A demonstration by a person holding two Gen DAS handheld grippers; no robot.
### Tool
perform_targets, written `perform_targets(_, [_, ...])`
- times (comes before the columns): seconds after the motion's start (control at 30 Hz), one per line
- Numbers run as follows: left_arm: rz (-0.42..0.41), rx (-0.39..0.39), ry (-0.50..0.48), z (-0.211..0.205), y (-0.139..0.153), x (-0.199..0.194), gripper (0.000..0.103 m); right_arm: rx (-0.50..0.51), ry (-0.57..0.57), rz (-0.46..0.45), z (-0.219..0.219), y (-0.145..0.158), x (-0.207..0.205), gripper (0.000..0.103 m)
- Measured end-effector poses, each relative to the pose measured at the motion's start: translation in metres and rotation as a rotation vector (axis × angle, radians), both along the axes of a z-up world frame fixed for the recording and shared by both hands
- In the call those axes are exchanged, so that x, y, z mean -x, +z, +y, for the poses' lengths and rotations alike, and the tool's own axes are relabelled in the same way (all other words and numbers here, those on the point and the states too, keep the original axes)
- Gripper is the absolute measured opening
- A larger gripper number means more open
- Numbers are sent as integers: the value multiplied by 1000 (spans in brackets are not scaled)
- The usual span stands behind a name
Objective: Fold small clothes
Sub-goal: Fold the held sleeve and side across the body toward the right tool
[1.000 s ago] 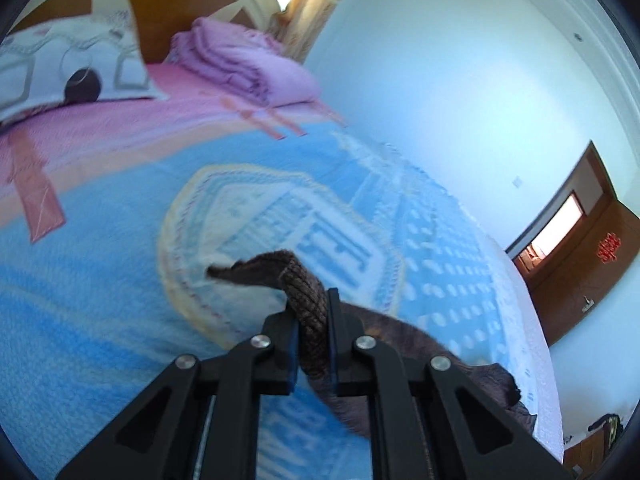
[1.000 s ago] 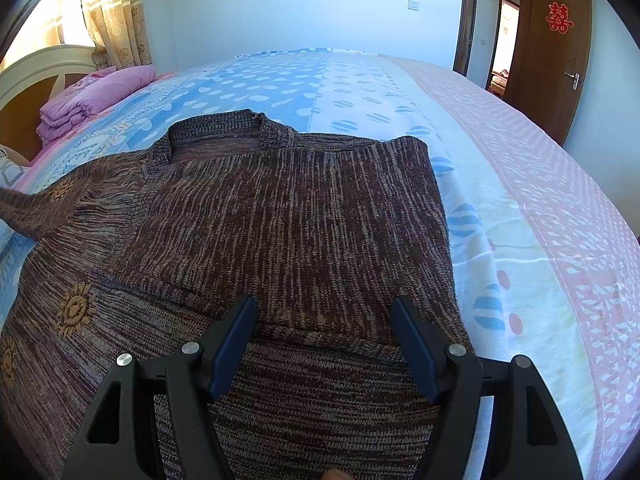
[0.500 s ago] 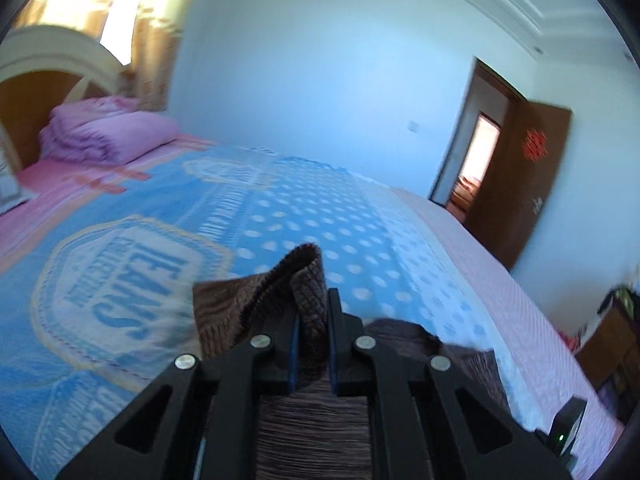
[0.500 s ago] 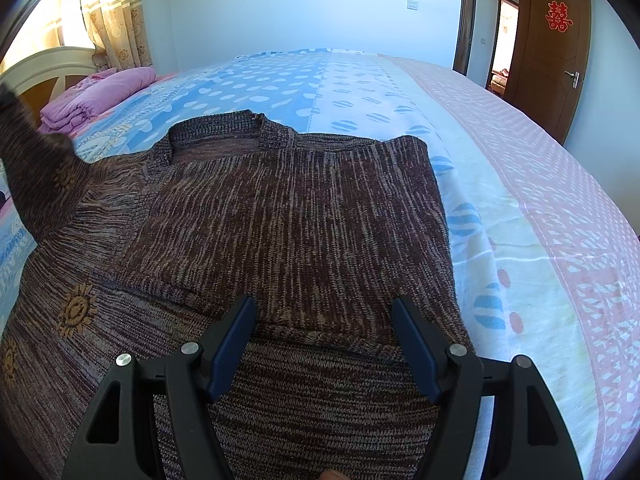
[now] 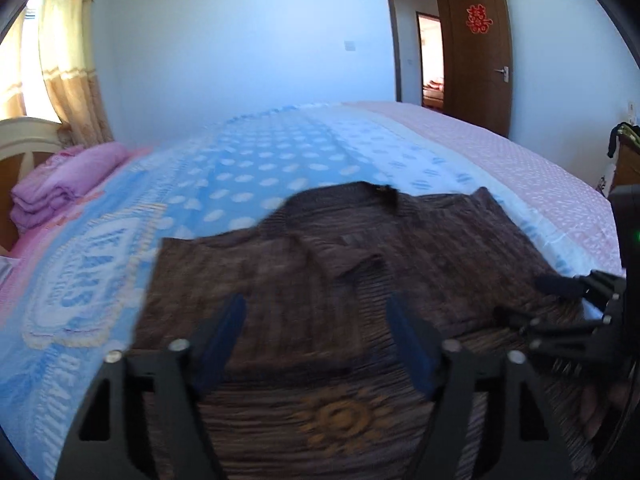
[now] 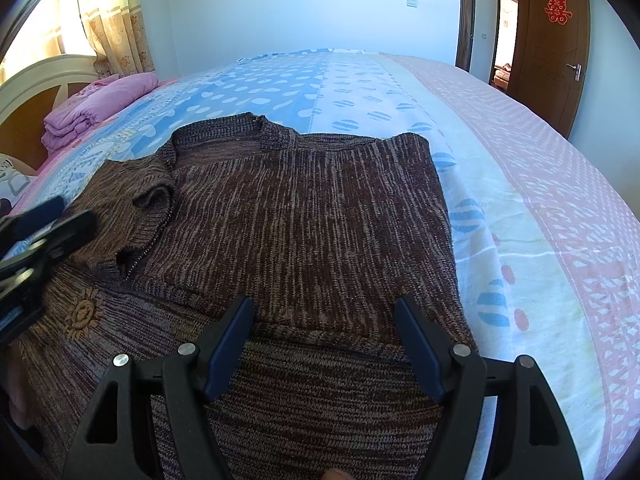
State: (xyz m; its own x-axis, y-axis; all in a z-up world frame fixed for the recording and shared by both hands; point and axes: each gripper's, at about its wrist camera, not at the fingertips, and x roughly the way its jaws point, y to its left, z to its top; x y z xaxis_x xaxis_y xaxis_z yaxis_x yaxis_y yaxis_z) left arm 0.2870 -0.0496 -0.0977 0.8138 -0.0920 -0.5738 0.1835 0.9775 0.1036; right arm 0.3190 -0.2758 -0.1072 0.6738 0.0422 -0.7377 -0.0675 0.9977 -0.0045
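right wrist view: sweater flat on bed, both sleeves folded in, bottom half left to fold up; left gripper jaws opening, empty; right gripper jaws opening over fabric, holding nothing.

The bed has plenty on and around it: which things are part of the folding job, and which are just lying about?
Part of the job:
- brown knitted sweater
- its folded-in sleeve
- left gripper, jaws opening, nothing between them
- right gripper, jaws opening, above the sweater

Just lying about:
- folded pink blanket
- patterned bedspread, which the sweater lies on
- curtain
- door
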Motion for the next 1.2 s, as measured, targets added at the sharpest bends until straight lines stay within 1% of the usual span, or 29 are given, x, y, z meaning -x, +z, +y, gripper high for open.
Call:
perform_targets(0.03, [-5,-26,27,9,-1,1,88,0,0,0,0,0,0,75])
perform_targets(0.1, [-7,-111,110,33,-5,1,90,0,1,-1,1,0,0,75])
perform_targets(0.13, [13,-178,170,47,-11,-2,90,-1,0,-1,1,0,0,75])
perform_targets(0.17, [36,-215,217,61,-16,-5,90,-3,0,-1,1,0,0,75])
perform_targets(0.2, [66,-229,259,77,-21,-8,89,-2,0,-1,1,0,-1,75])
perform_targets(0.23, [103,-209,291,94,-24,-10,89,-1,0,-1,1,0,0,75])
perform_targets(0.27, [131,-165,308,108,-25,-11,89,2,0,-1,2,-1,0,75])
perform_targets(0.33, [158,-67,334,130,-24,-13,89,3,-1,-6,2,0,1,75])
perform_targets(0.37, [164,-45,328,133,-24,-14,89,-1,4,-11,2,2,2,75])
perform_targets(0.4, [170,-44,308,131,-24,-17,89,-12,13,-7,2,4,2,75])
perform_targets(0.47, [176,-77,290,122,-26,-24,89,-50,22,36,7,8,-1,75])
perform_targets(0.53, [196,-120,269,112,-32,-29,90,-76,56,55,19,16,-5,75])
perform_targets(0.6, [203,-162,295,107,-35,-37,90,-65,116,42,43,32,-10,75])
perform_targets(0.63, [215,-172,309,111,-40,-42,93,-51,139,35,54,37,-15,75])
perform_targets(0.67, [227,-170,325,114,-42,-44,96,-42,150,31,61,40,-18,75])
perform_targets(0.7, [235,-154,342,119,-43,-46,103,-27,163,30,72,41,-26,75])
perform_targets(0.77, [250,-100,358,129,-44,-45,103,0,174,42,90,37,-42,75])
perform_targets(0.8, [248,-86,360,131,-45,-43,103,20,184,60,99,31,-52,74])
perform_targets(0.83, [241,-80,367,132,-44,-41,103,47,195,74,108,24,-61,70])
perform_targets(0.87, [235,-78,370,133,-44,-40,103,76,197,74,115,18,-68,62])
perform_targets(0.9, [232,-75,373,134,-45,-40,103,100,192,71,119,14,-73,58])
perform_targets(0.93, [231,-69,383,136,-45,-39,103,117,187,70,121,10,-78,49])
perform_targets(0.97, [229,-62,392,138,-45,-40,103,118,176,70,122,8,-85,30])
perform_targets(1.0, [229,-55,401,140,-45,-40,103,110,149,69,118,8,-91,25])
perform_targets(1.03, [229,-51,416,142,-46,-41,103,92,100,68,110,10,-96,23])
perform_targets(1.1, [221,-54,447,144,-45,-41,103,21,-52,73,78,13,-104,24])
perform_targets(1.13, [220,-60,454,144,-46,-41,103,8,-101,75,66,14,-107,24])
perform_targets(1.17, [218,-65,456,144,-45,-41,103,4,-125,83,56,13,-107,24])
perform_targets(1.2, [212,-71,458,143,-45,-40,103,-9,-119,92,50,12,-104,24])
